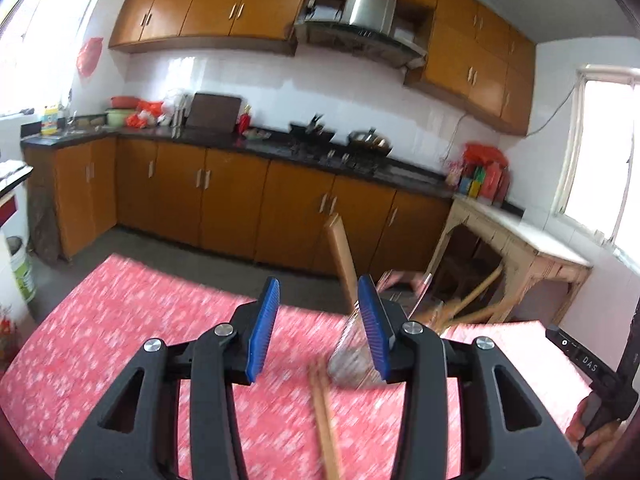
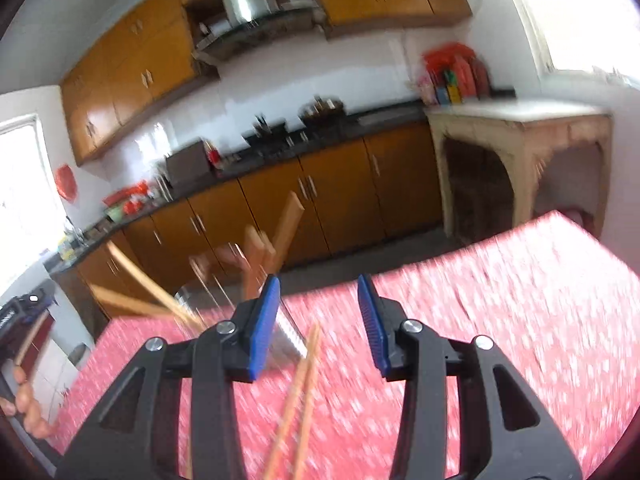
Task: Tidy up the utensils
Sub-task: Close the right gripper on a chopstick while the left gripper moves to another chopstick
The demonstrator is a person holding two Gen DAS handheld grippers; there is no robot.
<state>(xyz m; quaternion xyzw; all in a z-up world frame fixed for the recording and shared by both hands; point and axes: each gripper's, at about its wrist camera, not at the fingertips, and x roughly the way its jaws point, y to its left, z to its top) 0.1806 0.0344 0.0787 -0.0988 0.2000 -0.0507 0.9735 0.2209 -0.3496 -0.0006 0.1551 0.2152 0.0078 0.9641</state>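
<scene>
left gripper [image 1: 318, 328] released | right gripper [image 2: 318, 326] released | chopsticks [image 2: 298, 404] | right view only: left hand [image 2: 28, 408]

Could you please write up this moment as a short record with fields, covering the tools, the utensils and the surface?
surface: table with red patterned cloth
left tool: open, nothing between its fingers
right tool: open, nothing between its fingers
chopsticks: pair lying on the cloth, just ahead of both tools
utensil holder: metal container on the table, holding wooden utensils; blurred
background: kitchen counter with stove, orange cabinets
image quality: heavy motion blur, fine detail unclear
</scene>
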